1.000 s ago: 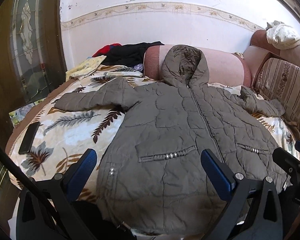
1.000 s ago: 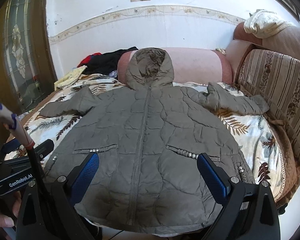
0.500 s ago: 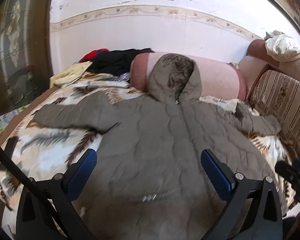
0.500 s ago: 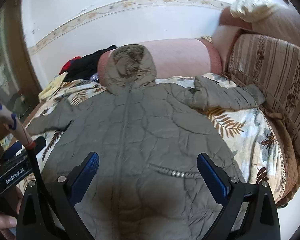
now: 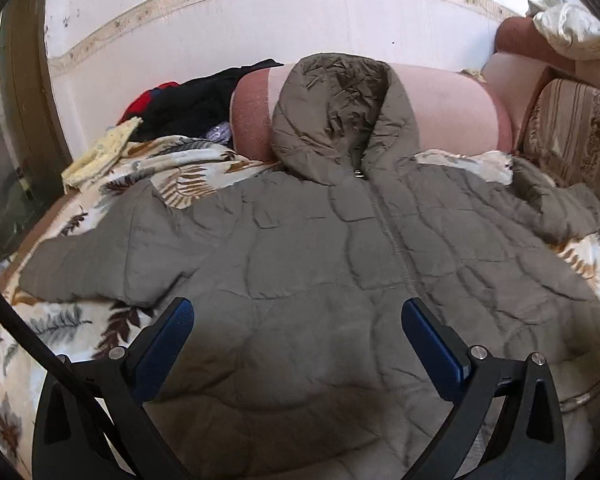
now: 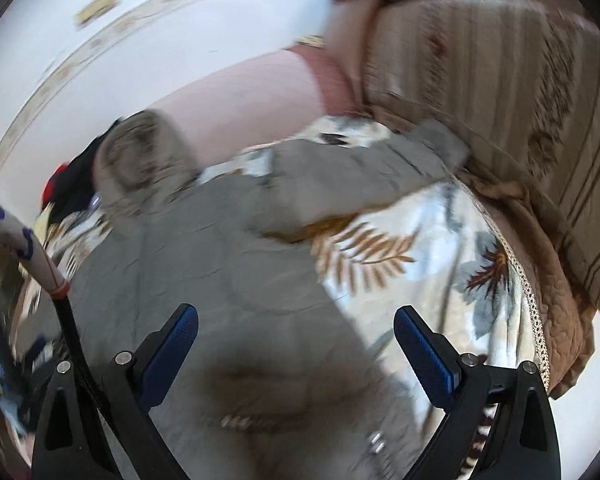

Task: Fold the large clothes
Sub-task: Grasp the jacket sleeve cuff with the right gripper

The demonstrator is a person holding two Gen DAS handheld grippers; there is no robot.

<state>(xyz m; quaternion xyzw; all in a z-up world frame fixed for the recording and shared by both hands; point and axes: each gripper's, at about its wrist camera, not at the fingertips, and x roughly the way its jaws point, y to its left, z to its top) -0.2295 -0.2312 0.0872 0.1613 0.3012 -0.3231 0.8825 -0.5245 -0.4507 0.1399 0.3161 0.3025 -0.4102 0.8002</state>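
An olive quilted hooded jacket point(image 5: 340, 264) lies face up and spread flat on a leaf-print blanket point(image 5: 180, 168), its hood point(image 5: 332, 116) resting against a pink bolster point(image 5: 448, 108). My left gripper point(image 5: 296, 320) is open and empty, hovering over the jacket's chest, left of the zipper. In the blurred right wrist view my right gripper point(image 6: 296, 328) is open and empty over the jacket's right side point(image 6: 204, 264), with the right sleeve point(image 6: 360, 172) stretched toward the striped sofa back.
A striped sofa back point(image 6: 500, 112) borders the right side. A pile of black, red and yellow clothes point(image 5: 172, 108) lies at the far left by the wall. A cream cloth point(image 5: 572, 28) sits on the sofa top. A dark door point(image 5: 8, 140) stands left.
Both grippers have moved forward and lower over the jacket. The right gripper has swung right toward the right sleeve and its view is motion-blurred. Both stay open.
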